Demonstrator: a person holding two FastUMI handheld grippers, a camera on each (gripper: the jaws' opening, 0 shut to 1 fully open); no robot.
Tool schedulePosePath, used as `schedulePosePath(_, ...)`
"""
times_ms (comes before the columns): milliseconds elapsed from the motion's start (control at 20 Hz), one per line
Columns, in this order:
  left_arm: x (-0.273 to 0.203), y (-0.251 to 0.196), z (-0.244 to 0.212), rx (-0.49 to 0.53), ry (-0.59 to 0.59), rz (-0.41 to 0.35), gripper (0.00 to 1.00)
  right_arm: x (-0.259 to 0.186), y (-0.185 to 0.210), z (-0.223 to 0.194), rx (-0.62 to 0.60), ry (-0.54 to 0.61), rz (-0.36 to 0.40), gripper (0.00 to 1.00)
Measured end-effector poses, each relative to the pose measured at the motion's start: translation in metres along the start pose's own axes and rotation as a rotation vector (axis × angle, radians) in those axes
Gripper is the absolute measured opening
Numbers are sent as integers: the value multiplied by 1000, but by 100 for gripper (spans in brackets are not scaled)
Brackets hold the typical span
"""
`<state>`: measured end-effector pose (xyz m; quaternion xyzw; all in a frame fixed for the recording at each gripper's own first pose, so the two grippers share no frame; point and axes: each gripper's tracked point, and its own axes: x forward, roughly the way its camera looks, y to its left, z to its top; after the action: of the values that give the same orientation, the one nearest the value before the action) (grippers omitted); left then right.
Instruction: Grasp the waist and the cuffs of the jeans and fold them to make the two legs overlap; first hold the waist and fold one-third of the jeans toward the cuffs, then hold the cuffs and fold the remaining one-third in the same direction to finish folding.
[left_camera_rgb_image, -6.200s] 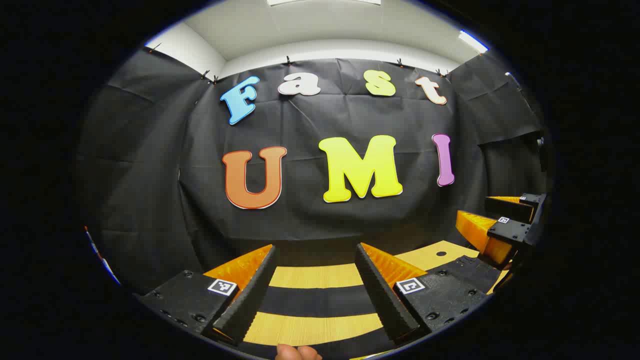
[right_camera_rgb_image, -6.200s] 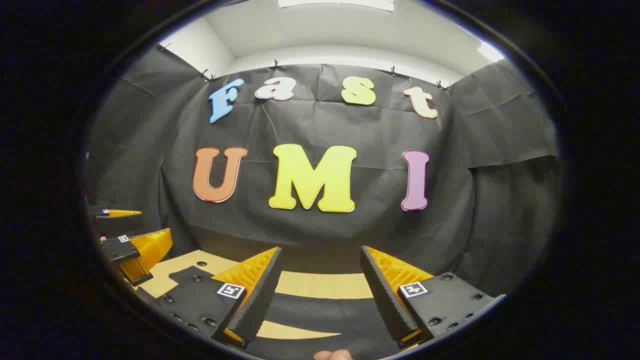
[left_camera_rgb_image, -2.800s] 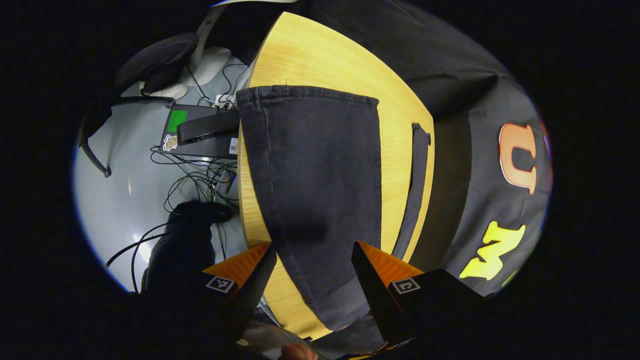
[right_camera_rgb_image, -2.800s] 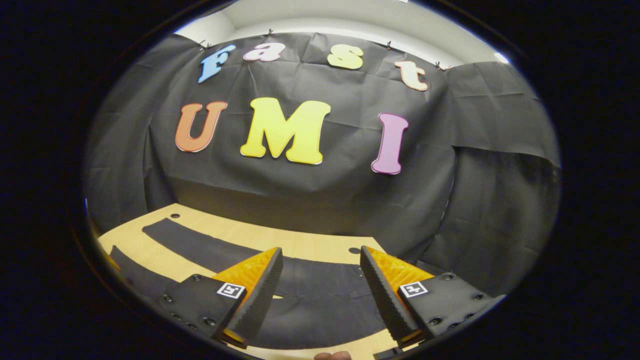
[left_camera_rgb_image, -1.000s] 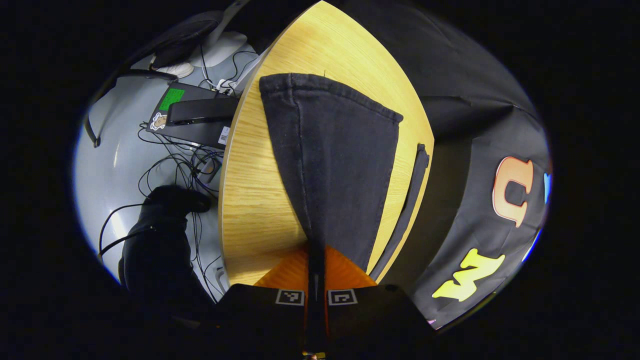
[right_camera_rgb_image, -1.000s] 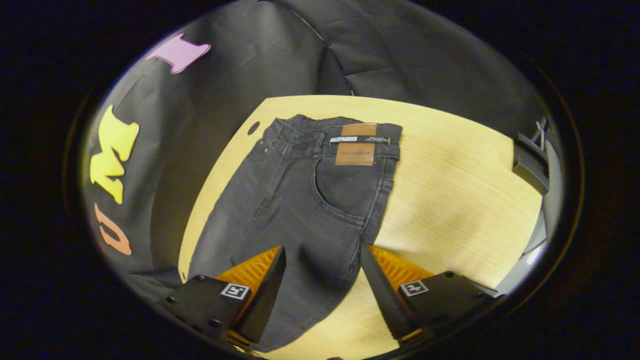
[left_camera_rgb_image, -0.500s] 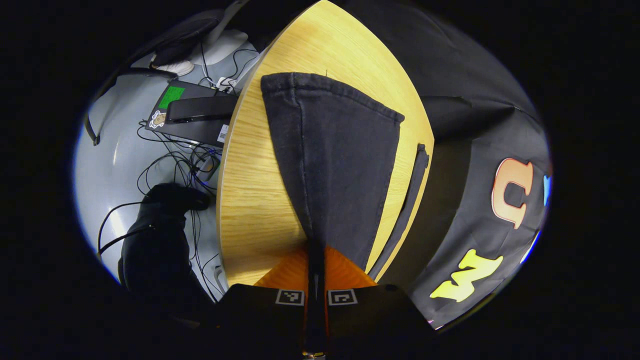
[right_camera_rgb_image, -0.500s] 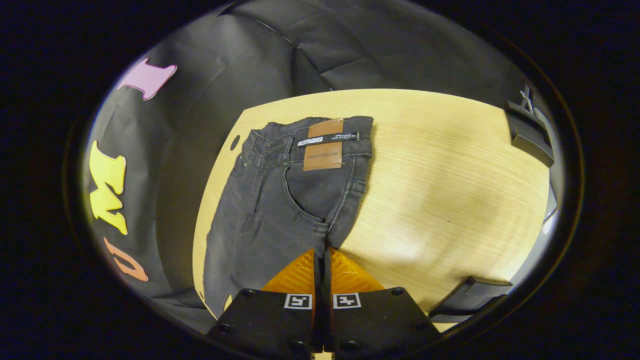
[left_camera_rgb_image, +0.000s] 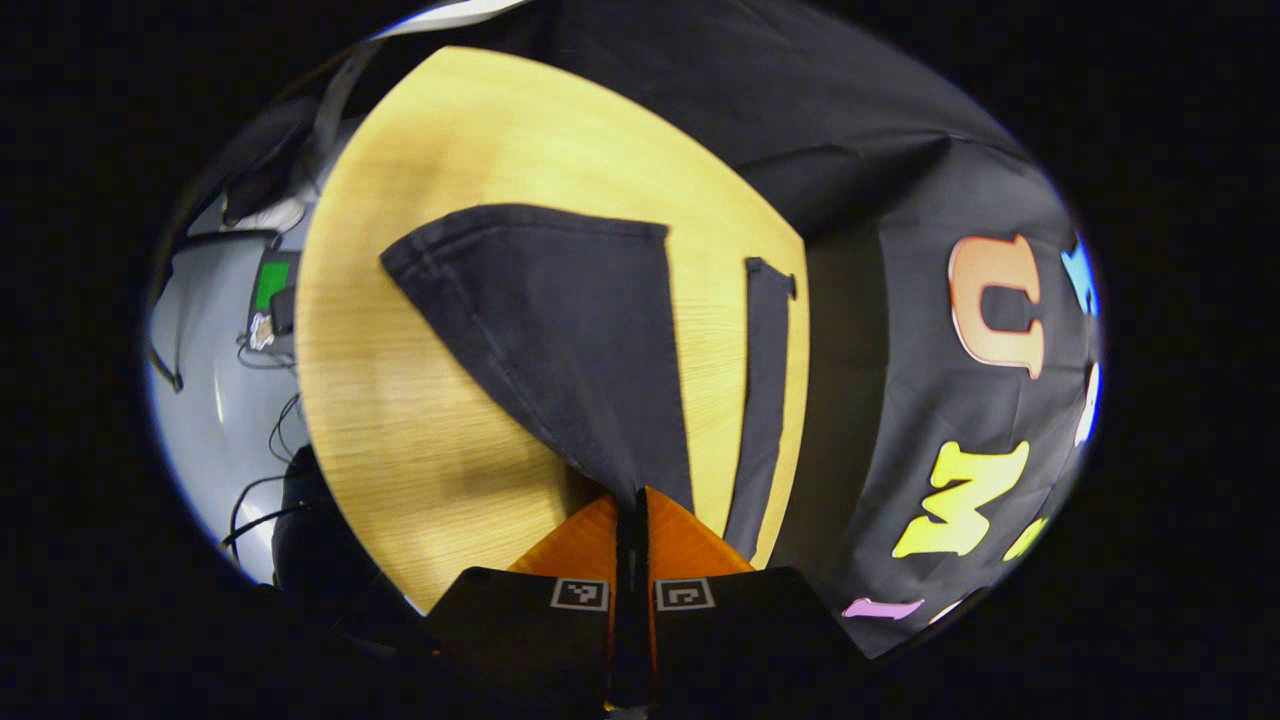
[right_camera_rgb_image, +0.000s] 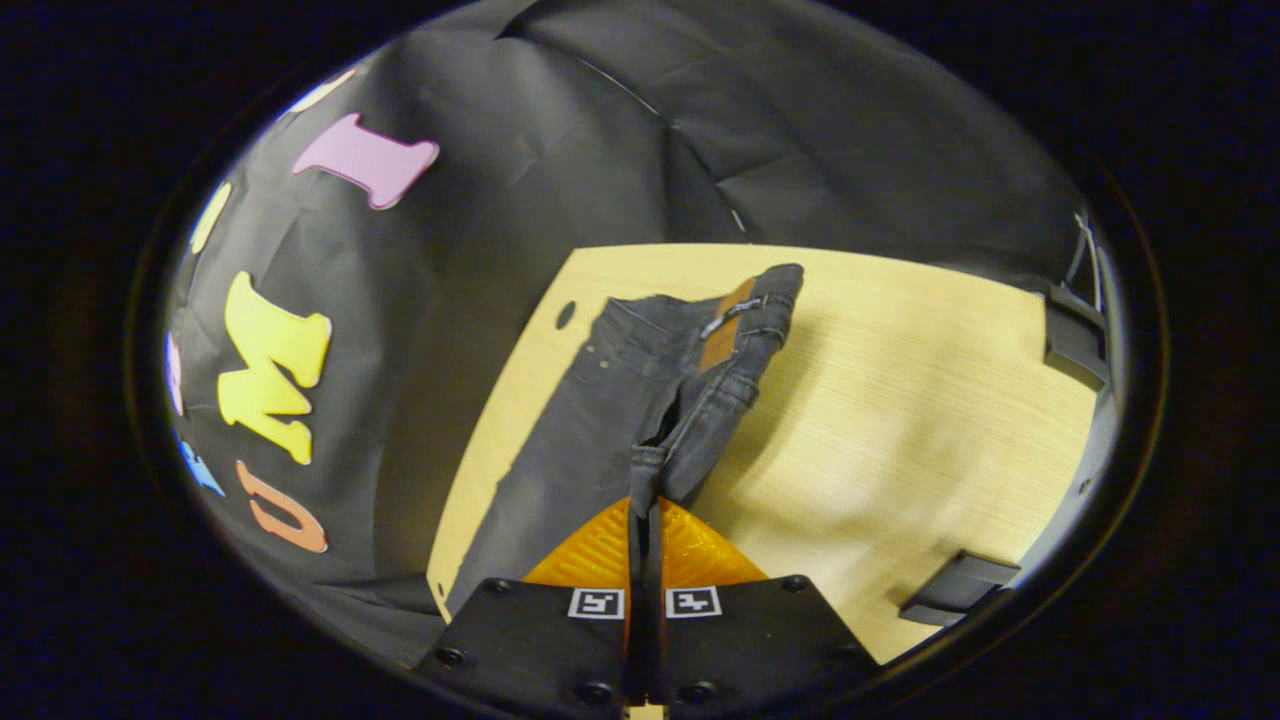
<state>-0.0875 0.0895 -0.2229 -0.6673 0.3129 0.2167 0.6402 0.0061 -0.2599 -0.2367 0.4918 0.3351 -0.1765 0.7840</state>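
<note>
**Left gripper view and right gripper view: both claws pinched on lifted denim, slip is the main risk**

Left gripper view, nearest first: the left gripper (left_camera_rgb_image: 630, 515) has its two fingers pressed together on a pinch of the jeans (left_camera_rgb_image: 570, 340), on the near leg some way short of its cuff. That leg rises off the wooden table (left_camera_rgb_image: 400, 420) in a tent-like sheet toward the claw. Beyond it, the other leg (left_camera_rgb_image: 765, 380) lies flat along the far table edge, well apart from the lifted one.

Right gripper view, nearest first: the right gripper (right_camera_rgb_image: 645, 520) is likewise clamped together on the jeans' near side edge, below the waist. The fabric folds upward from there, and the waistband with its brown patch (right_camera_rgb_image: 735, 320) stands partly on edge farther off.

Judging from this, the legs do not yet overlap. Each grip holds only a thin pinch of heavy denim, so the cloth could slide out as it is carried over. If the two claws travel unevenly, the lifted leg may land skewed or bunched rather than square on the flat one.

No containers appear on the table.
</note>
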Motion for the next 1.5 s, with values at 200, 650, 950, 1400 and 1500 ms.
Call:
schedulePosePath(200, 24, -66, 19, 128, -13, -69, 3, 20, 62, 15, -68, -7, 89, 0)
schedulePosePath(650, 136, -168, 47, 314, -15, -75, 3, 119, 137, 45, -94, -41, 110, 1)
schedulePosePath(950, 220, -182, 56, 459, -13, -5, 3, 183, 144, 49, -147, -74, 52, 1)
schedulePosePath(1400, 303, -179, 59, 527, -3, 71, 4, 259, 121, 37, -165, -54, -58, 1)
schedulePosePath(1500, 310, -169, 57, 532, 11, 97, 3, 270, 115, 34, -174, -40, -79, 1)
